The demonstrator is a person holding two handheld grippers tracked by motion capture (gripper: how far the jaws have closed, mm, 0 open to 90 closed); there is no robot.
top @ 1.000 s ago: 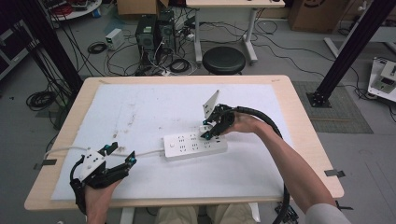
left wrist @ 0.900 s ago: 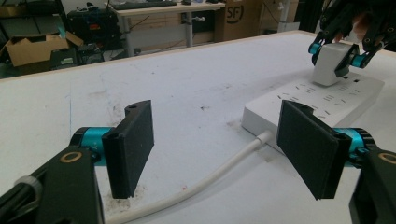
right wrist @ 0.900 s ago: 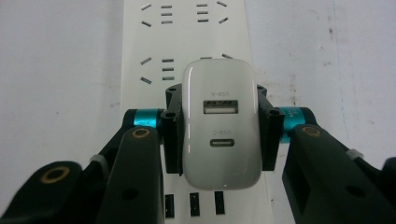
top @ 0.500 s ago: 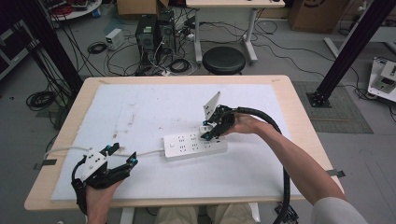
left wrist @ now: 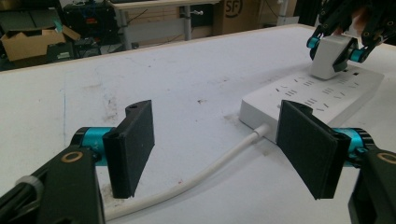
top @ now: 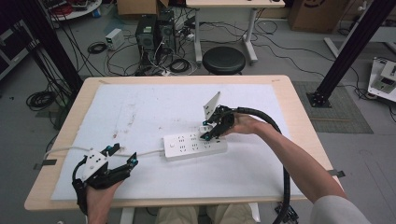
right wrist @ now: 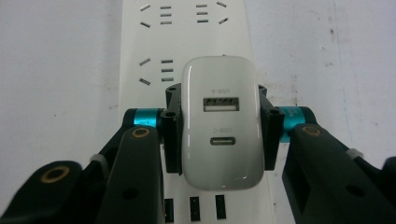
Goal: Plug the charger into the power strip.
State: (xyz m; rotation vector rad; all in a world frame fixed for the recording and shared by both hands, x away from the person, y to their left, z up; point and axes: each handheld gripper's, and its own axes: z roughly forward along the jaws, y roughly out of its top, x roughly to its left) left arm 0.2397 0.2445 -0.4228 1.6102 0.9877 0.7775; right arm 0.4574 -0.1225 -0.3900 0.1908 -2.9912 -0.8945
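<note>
Clamping white USB charger (right wrist: 219, 122) in right gripper (top: 215, 127), jaws closed on its sides; holding it over right part of power strip (top: 187, 145), mid-table, contact with sockets not resolvable; likely seating or pulling plug; next move needing straight vertical travel, prongs square to slots, strip possibly shifting; resting left gripper (top: 120, 156) near left, jaws gaping, empty, straddling strip cable (left wrist: 210, 169); counting: one charger, one strip, two grippers.
</note>
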